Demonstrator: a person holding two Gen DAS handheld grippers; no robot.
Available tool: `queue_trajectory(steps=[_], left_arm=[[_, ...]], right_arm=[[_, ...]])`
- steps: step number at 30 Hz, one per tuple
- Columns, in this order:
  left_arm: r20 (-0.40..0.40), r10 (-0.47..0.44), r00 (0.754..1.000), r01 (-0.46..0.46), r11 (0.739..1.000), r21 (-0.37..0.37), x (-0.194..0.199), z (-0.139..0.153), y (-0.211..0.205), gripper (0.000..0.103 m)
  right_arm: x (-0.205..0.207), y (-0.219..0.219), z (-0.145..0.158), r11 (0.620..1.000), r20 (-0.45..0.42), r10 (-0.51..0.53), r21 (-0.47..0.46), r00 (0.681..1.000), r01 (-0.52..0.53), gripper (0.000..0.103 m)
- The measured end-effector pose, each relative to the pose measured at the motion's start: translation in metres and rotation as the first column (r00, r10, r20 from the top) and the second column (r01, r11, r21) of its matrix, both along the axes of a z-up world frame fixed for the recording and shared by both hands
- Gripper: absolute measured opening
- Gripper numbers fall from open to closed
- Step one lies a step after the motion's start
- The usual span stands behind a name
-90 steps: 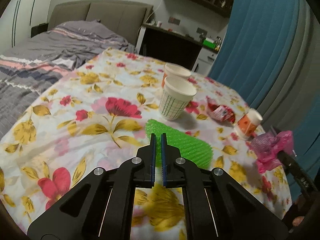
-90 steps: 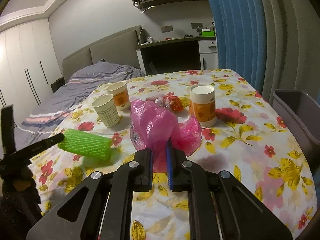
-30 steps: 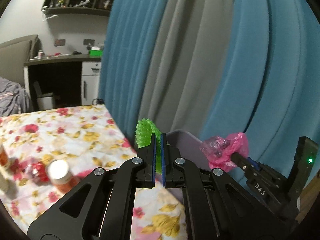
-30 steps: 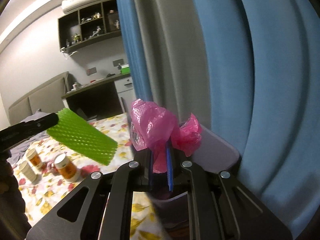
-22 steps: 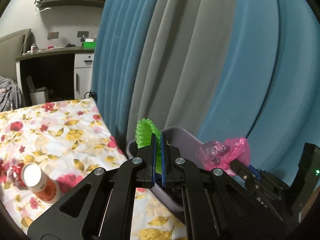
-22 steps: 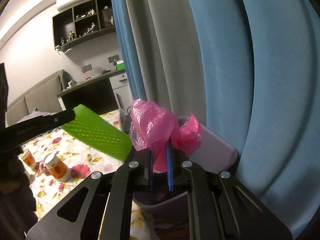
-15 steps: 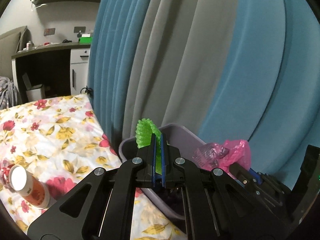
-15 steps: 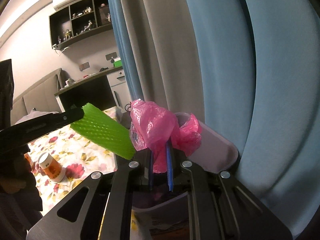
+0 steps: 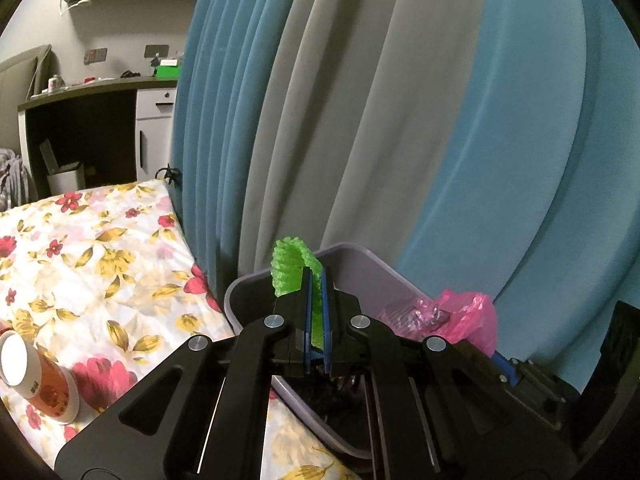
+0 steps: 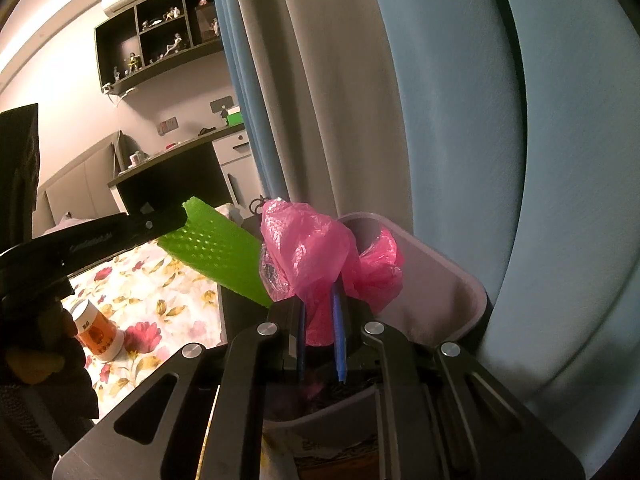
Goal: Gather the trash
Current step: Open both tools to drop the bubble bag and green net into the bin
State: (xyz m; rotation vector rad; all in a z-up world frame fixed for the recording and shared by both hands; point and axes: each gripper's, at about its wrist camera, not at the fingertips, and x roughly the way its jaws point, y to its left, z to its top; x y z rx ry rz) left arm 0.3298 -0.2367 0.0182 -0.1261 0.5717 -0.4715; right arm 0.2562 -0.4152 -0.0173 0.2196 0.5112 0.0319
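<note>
Left wrist view: blue and grey curtains [image 9: 400, 120] fill the upper right, with the grey bin [image 9: 360, 264] at lower centre beside the floral tablecloth [image 9: 100, 248]. Above the bin, the left gripper [image 9: 316, 312] pinches a green foam net [image 9: 290, 264]. At lower right, the right gripper [image 10: 320, 332] pinches a pink plastic bag [image 10: 312, 252].

place: home bedroom | cues: padded headboard [image 10: 76, 184], curtains [image 9: 360, 120], desk [image 9: 88, 92]

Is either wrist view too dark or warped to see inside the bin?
Left wrist: sharp, fisheye bends the curtain; the bin interior is shadowed behind the left gripper. Right wrist: warm, dim light; the bin's inside is dark under the pink bag.
</note>
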Motion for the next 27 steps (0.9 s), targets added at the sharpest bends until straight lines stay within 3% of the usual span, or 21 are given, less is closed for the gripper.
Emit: queue_trajectory(steps=[8,13,17,19,21,23,27], left_arm=[[-0.004,-0.006,1.0,0.006,1.0,0.0,0.004,-0.004,-0.008,0.003],[-0.004,-0.013,1.0,0.013,1.0,0.008,0.004,-0.006,-0.013,0.004],[0.008,-0.028,1.0,0.028,0.999,0.017,0.004,-0.007,-0.017,0.005],[0.036,-0.014,0.999,0.012,0.999,0.042,0.001,-0.007,-0.016,0.018],[0.045,0.008,0.999,-0.009,0.999,0.035,-0.001,-0.007,-0.011,0.07],[0.076,0.053,0.996,-0.055,0.998,0.018,-0.008,-0.004,-0.001,0.086],[0.121,0.115,0.986,-0.122,0.991,0.053,-0.027,-0.001,0.019,0.097]], right_arm=[[0.002,-0.005,-0.003,1.0,-0.001,0.001,0.007,1.0,-0.001,0.013],[0.004,-0.004,-0.005,1.0,-0.011,0.014,0.005,1.0,-0.014,0.02],[0.004,-0.003,-0.007,1.0,-0.013,0.016,-0.008,1.0,-0.016,0.037],[0.002,-0.004,-0.008,1.0,-0.011,0.012,-0.013,1.0,-0.012,0.044],[0.0,-0.006,-0.009,1.0,-0.009,0.0,-0.016,1.0,0.0,0.048],[-0.004,-0.009,-0.009,1.0,-0.008,-0.013,-0.019,1.0,0.013,0.053],[-0.02,-0.013,-0.007,0.998,0.02,-0.054,-0.033,0.998,0.055,0.073]])
